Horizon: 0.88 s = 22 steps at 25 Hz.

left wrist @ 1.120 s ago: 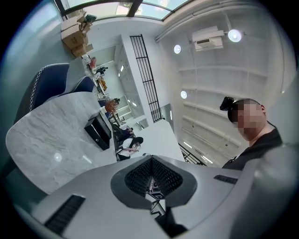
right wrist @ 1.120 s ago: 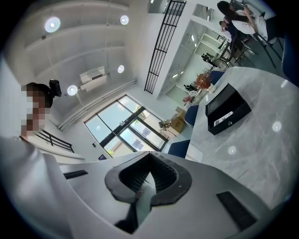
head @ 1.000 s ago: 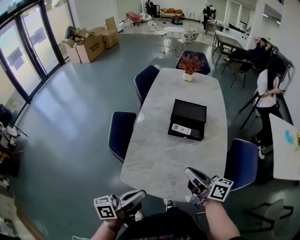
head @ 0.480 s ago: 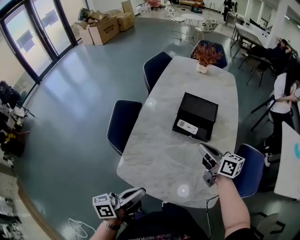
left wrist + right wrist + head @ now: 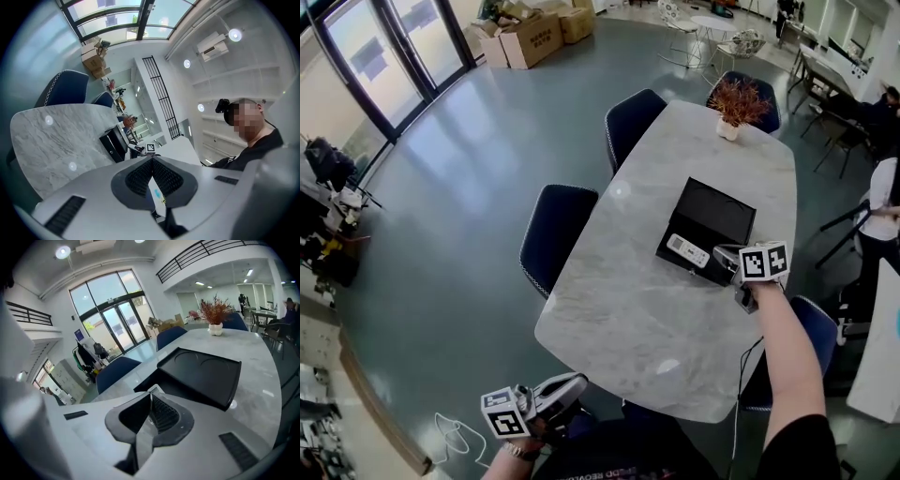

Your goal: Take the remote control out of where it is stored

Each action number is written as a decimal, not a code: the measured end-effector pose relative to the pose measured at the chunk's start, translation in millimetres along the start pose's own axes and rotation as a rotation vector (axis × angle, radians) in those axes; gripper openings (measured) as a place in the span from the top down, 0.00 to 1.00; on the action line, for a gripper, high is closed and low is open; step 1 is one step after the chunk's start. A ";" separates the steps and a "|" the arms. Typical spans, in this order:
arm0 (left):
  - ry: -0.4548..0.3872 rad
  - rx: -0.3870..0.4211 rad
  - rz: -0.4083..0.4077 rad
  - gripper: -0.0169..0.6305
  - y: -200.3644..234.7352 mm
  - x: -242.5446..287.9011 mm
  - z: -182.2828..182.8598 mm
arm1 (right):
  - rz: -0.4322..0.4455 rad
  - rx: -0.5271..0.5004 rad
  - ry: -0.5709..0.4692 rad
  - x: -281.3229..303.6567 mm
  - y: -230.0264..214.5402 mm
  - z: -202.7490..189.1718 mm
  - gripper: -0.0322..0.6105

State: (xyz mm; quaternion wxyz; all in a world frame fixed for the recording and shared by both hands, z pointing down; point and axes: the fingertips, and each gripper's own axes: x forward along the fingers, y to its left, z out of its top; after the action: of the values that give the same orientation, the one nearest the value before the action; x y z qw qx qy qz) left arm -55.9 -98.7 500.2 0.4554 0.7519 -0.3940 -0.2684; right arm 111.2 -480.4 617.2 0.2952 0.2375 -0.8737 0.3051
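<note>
At five o'clock of the box [image 5: 705, 225], has just brought the right gripper [image 5: 727, 255], fingers shut and empty, beside the remote [image 5: 687, 250], so needs opening next; leaves the left gripper [image 5: 579, 383] shut, empty.

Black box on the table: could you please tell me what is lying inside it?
A white remote control lies in the open front of the black box. The right gripper covers that opening's right end; the lid hides the rest.

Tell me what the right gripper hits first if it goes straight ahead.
Likely the white remote control at the front of the black box, just ahead of the right gripper; depth is hard to judge.
</note>
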 end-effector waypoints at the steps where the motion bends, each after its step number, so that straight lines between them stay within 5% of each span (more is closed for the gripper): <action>1: -0.006 -0.002 0.008 0.96 1.2 -0.2 -1.1 | 0.002 -0.006 0.029 7.0 -5.2 0.3 0.93; 12: -0.068 -0.035 0.069 0.96 14.0 -1.0 -3.3 | 0.003 -0.144 0.343 66.6 -31.3 -29.5 0.79; 22: -0.083 -0.062 0.114 0.96 22.9 -4.3 -9.4 | 0.008 -0.225 0.442 96.5 -36.6 -45.1 0.75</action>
State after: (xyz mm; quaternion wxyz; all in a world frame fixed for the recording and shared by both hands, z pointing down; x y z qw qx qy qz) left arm -59.1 -97.0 525.1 0.4761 0.7021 -0.4462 -0.2852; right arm 80.9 -498.4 724.3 0.5024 0.1273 -0.8173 0.2517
